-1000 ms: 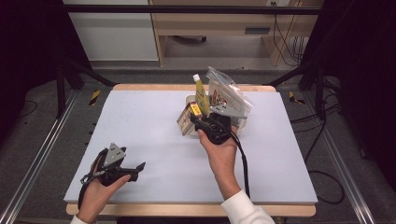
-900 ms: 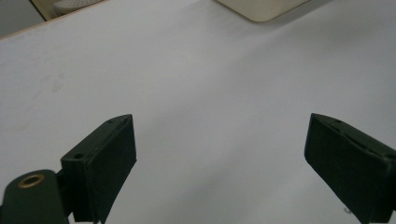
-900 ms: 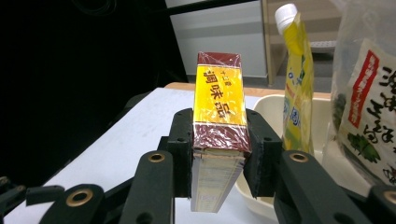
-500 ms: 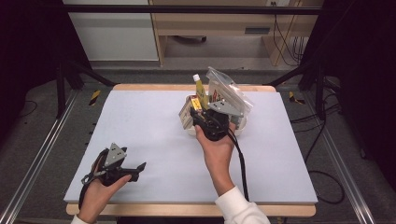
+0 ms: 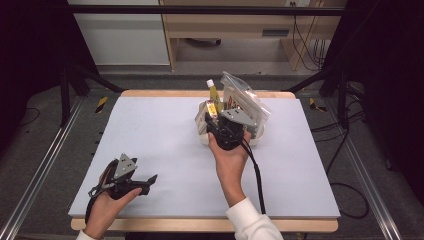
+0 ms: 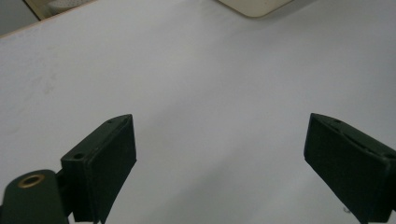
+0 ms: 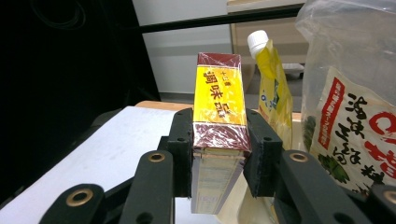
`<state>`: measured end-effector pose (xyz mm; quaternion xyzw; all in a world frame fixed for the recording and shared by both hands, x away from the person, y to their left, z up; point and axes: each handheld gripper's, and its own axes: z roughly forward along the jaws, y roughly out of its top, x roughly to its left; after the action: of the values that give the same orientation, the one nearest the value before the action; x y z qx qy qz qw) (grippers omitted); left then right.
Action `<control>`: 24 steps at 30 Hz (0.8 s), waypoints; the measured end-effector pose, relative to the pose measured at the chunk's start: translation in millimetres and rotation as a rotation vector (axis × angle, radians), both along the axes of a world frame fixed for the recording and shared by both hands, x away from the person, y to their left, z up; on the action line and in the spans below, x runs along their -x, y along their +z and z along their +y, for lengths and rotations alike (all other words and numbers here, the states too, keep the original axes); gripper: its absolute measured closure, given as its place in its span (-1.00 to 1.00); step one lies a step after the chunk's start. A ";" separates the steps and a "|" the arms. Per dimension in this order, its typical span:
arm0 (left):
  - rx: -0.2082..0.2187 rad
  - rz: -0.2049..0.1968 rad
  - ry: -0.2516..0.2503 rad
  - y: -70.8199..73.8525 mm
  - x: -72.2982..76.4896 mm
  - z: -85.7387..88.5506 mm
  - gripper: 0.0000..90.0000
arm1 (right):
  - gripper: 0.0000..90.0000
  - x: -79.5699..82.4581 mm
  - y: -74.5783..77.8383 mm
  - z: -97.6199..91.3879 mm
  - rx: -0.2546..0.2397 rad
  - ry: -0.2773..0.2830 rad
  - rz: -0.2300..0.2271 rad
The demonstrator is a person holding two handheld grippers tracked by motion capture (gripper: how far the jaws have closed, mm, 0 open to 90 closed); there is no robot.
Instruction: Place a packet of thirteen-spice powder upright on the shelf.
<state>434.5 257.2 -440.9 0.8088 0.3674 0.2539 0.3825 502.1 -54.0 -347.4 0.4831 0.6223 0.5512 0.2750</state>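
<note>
My right gripper (image 5: 216, 119) (image 7: 219, 140) is shut on a yellow and dark red box (image 7: 218, 93) (image 5: 212, 107), held upright with its top above the pads. It hangs over a cream tray (image 5: 202, 134) at the far middle of the table. In the tray stand a yellow pouch (image 7: 273, 88) (image 5: 213, 91) with a white cap and a clear bag (image 7: 355, 107) (image 5: 246, 102) with a red label, both just right of the box. My left gripper (image 5: 149, 179) (image 6: 219, 154) rests open near the table's front left, with bare white tabletop between its jaws.
The white tabletop (image 5: 150, 130) spreads wide between the two hands. A corner of the cream tray (image 6: 254, 5) shows at the top of the left gripper view. Wooden furniture and black frame posts stand beyond the far edge.
My right gripper has edged slightly toward the far side with the box in it. The left hand has stayed put.
</note>
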 end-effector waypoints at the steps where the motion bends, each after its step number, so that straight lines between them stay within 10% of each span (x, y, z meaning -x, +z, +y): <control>1: 0.000 0.001 0.000 0.0 -0.2 0.1 -0.80 | 0.51 -0.5 -0.6 0.8 0.001 -0.005 -0.002; 24: 0.001 0.009 -0.025 -1.2 0.5 -4.8 -0.80 | 0.51 -21.1 -20.4 15.8 0.051 -0.127 -0.010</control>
<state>434.0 252.4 -442.1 0.8143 0.3591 0.2451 0.3845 523.2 -38.3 -367.8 0.5116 0.6029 0.5190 0.3248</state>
